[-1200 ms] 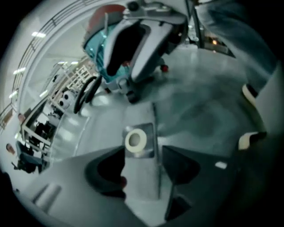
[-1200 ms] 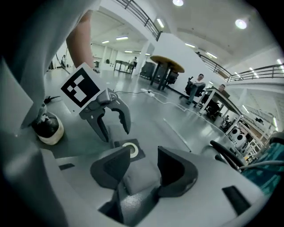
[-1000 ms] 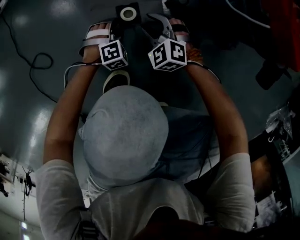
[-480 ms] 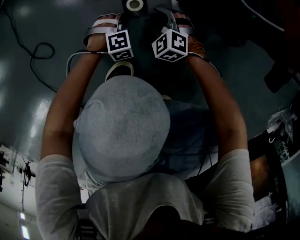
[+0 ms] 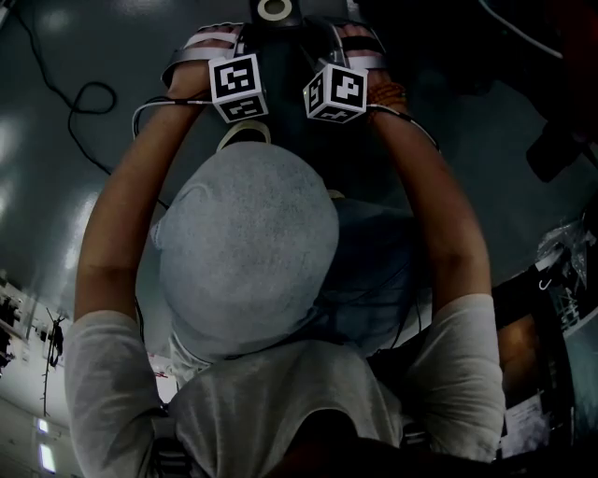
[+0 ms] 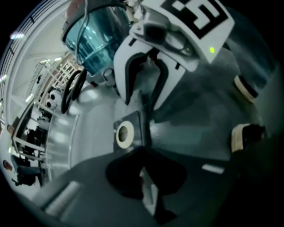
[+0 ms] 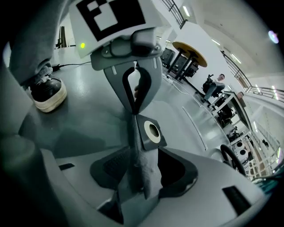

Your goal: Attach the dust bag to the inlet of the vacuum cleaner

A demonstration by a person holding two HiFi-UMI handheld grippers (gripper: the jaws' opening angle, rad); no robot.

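The grey fabric dust bag (image 7: 140, 170) hangs between my two grippers, its dark collar with a white ring (image 7: 152, 131) facing up over the floor. In the right gripper view my left gripper (image 7: 134, 110) pinches the bag's top edge. Its jaws have just been closing, with the fabric between them. In the left gripper view my right gripper (image 6: 143, 98) is pinched shut on the same edge, beside the collar (image 6: 124, 134). The head view shows only both marker cubes and the ring (image 5: 274, 9) at the top edge. The vacuum cleaner's teal canister (image 6: 95, 40) and black hose (image 6: 73, 91) stand to the left.
A shoe (image 7: 46, 93) rests on the grey floor close by, and another shoe (image 6: 246, 133) is at the right. A black cable (image 5: 89, 98) loops on the floor at left. People sit at desks (image 7: 215, 84) far off, near a round table (image 7: 190, 51).
In the head view both grippers and the bag's ring have shifted toward the top edge. The left marker cube now sits a little closer to the right one.
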